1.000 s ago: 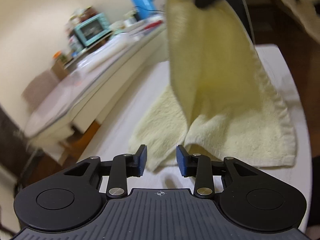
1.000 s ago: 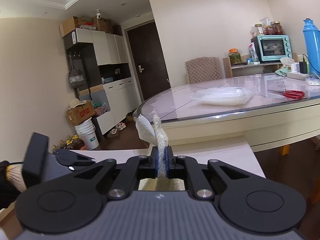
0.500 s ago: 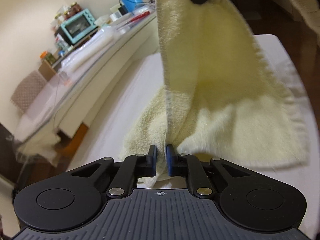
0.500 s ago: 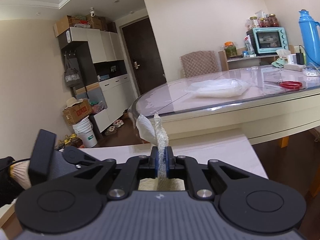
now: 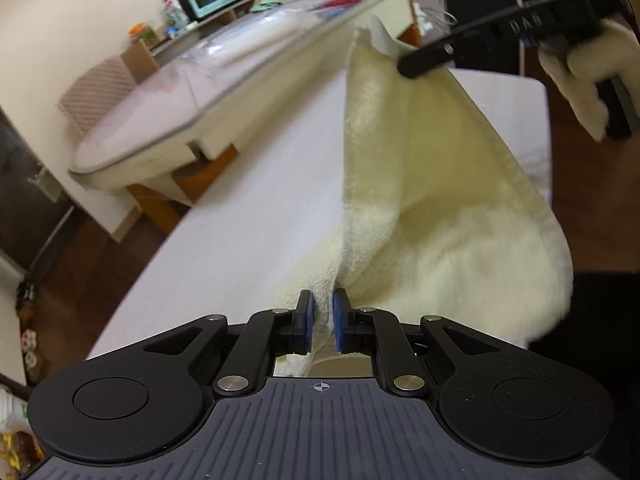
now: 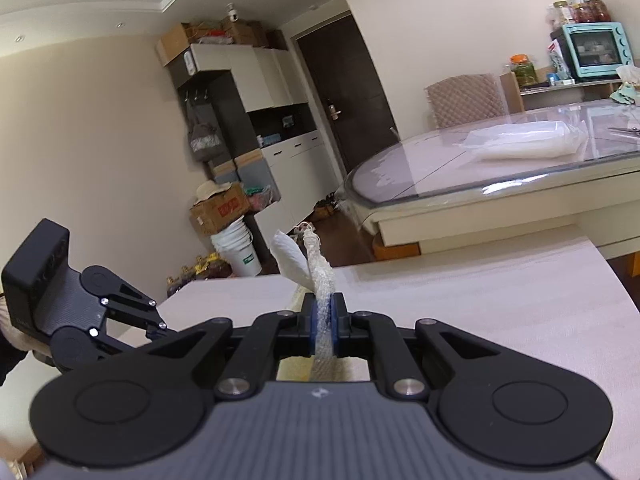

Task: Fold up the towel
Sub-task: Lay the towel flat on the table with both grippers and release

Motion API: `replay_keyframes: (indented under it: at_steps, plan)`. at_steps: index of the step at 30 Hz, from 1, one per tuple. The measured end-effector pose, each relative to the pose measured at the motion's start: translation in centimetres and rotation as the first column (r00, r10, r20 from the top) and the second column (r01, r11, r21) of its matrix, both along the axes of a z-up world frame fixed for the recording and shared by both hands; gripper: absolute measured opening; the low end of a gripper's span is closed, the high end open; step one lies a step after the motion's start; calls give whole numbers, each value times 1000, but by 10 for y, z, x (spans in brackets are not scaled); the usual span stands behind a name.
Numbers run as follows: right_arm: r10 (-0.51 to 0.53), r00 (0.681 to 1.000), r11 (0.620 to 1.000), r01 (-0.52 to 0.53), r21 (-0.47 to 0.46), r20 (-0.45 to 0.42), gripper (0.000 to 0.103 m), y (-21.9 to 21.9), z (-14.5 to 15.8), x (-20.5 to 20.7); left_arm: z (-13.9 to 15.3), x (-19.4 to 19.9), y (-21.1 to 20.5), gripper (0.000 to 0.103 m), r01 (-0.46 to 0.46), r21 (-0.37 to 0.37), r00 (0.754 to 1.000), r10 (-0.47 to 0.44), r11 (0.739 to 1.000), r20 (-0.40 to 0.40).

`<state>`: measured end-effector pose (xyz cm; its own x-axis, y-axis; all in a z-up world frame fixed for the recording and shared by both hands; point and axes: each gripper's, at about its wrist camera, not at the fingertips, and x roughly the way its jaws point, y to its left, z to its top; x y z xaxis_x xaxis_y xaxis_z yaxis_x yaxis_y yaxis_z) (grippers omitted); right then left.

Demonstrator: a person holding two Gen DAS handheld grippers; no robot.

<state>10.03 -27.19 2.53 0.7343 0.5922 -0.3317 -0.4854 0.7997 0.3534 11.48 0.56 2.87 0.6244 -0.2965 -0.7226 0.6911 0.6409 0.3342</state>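
A pale yellow towel (image 5: 432, 184) hangs lifted above the white table (image 5: 256, 200). My left gripper (image 5: 323, 320) is shut on the towel's near corner. My right gripper (image 6: 323, 320) is shut on another corner, whose edge and white label (image 6: 290, 258) stick up between the blue pads. In the left wrist view the right gripper (image 5: 412, 66) holds the towel's far top corner, higher up. In the right wrist view the left gripper (image 6: 160, 330) shows at lower left. The towel sags between the two grips.
A glass-topped dining table (image 6: 520, 172) stands beyond the white table, with a clear plastic bag (image 6: 524, 144) on it. A teal toaster oven (image 6: 592, 50) and jars sit on a shelf behind. Dark wood floor lies to the right of the white table (image 5: 580, 160).
My left gripper closed on the towel's near corner, then rose with it. The towel has come off the table and now hangs between both grippers. The right gripper has dropped lower.
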Motion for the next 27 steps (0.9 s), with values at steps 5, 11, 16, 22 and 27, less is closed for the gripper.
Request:
replay_keyframes:
  at_steps: [5,11,16,22,27]
  plan:
    - [-100,995,993,100,-59,-6,8,-6,-8,32,-7,49,-16,25,-19,-25,1000,19,1000,6]
    - [-286,957,944,273,-184,-45,11,-17,-31,67,-28,68,-24,35,-24,2,999,24,1000,49]
    - [-264,962,952,248,-180,-71,16,-21,-35,71,-34,74,-9,37,-35,-44,999,37,998,35]
    - [-77,994,988,67,-142,-71,21,8,-29,47,-44,95,-1,7,-48,-50,998,47,998,-32]
    - [116,988,983,-129,-133,-99,26,26,-24,14,-41,127,5,7,-164,-64,986,165,984,15]
